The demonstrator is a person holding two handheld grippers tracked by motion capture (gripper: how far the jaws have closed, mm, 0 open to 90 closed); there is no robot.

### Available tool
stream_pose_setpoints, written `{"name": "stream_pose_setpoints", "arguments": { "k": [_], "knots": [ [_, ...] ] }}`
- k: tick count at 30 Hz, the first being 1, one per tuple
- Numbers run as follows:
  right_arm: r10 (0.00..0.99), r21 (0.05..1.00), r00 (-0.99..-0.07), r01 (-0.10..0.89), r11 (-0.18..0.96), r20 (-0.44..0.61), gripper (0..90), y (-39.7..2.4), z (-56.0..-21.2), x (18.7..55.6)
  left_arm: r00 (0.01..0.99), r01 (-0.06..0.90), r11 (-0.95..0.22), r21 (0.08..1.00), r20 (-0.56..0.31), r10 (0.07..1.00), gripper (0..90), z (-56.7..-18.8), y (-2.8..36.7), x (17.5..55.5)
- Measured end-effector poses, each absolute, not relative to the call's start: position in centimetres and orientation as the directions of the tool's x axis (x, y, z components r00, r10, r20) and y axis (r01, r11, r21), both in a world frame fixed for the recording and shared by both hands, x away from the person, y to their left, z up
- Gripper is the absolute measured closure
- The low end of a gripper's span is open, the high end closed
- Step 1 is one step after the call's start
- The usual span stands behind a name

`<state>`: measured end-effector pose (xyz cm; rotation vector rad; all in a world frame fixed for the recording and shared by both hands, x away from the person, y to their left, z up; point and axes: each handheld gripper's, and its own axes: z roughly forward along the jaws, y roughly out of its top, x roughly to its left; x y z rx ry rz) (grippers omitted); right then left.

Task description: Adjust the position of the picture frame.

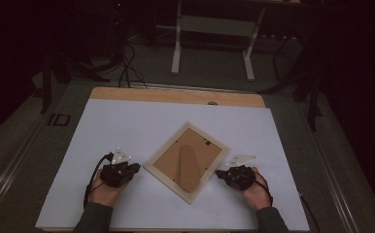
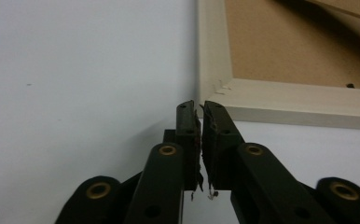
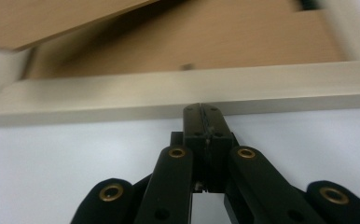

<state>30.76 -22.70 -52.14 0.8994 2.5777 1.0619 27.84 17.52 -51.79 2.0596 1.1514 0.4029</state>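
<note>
A pale wooden picture frame (image 1: 168, 180) lies face down, turned like a diamond, in the middle of the white mat (image 1: 127, 126). Its brown backing board (image 1: 176, 158) with an easel stand faces up. My left gripper (image 1: 138, 166) rests on the mat just off the frame's left corner. In the left gripper view its jaws (image 2: 199, 106) stand almost together, nothing between them, tips close to the frame corner (image 2: 215, 88). My right gripper (image 1: 218, 173) sits at the frame's lower right side. It is shut, and its tips (image 3: 203, 108) are against the frame's rail (image 3: 169, 93).
The mat covers a wooden table whose bare strip (image 1: 176, 95) shows along the far edge. Beyond it on the dark floor are white stand legs (image 1: 177, 53) and loose cables (image 1: 125, 68). Open mat lies on all sides of the frame.
</note>
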Motion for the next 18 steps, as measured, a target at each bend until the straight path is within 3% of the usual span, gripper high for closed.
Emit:
{"name": "stream_pose_setpoints", "arguments": {
  "k": [9,18],
  "knots": [
    [0.753,0.727,-0.658,0.507,0.463,-0.02,89.9,-24.5,-51.3,34.2,0.574,0.615,-0.357,0.703,-0.088,0.814,90.0,-52.4,16.5,27.4],
    [0.855,0.759,-0.519,0.554,0.342,-0.006,89.9,-25.1,-50.7,37.4,0.582,0.62,-0.379,0.687,-0.08,0.809,90.0,-52.9,15.8,27.3]
  ]
}}
